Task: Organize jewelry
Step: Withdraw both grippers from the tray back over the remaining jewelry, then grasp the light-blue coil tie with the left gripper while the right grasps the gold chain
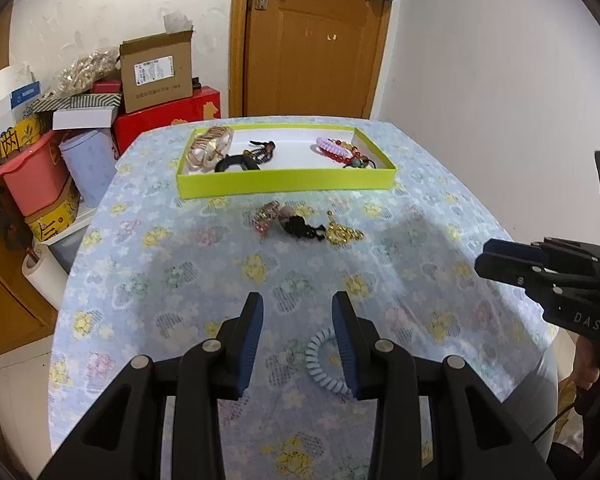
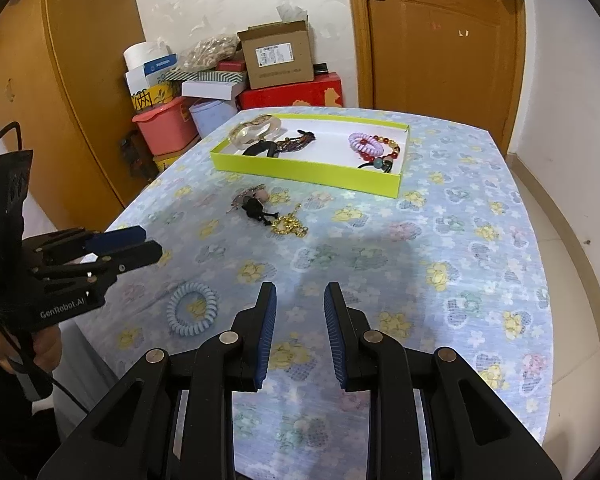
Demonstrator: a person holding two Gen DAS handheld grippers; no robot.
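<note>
Hair tie (image 1: 327, 361), a pale blue coil, lies flat on the flowered tablecloth (image 1: 400, 216) just below and ahead of my left gripper (image 1: 298, 312), open and empty, nearer than my right gripper (image 2: 300, 300), also empty and parted; being a ring, it points nowhere.

A matt, flower-printed pale blue cloth (image 2: 380, 240) covers the bench. The far lime-green tray (image 2: 300, 170) looks like matt cardboard. The glossy gold metal chain (image 2: 288, 226) glints beside it; the pale blue coiled plastic hair tie (image 2: 192, 312) is smooth. Each matt black plastic tool has ribbed blue pads (image 2: 267, 336).
</note>
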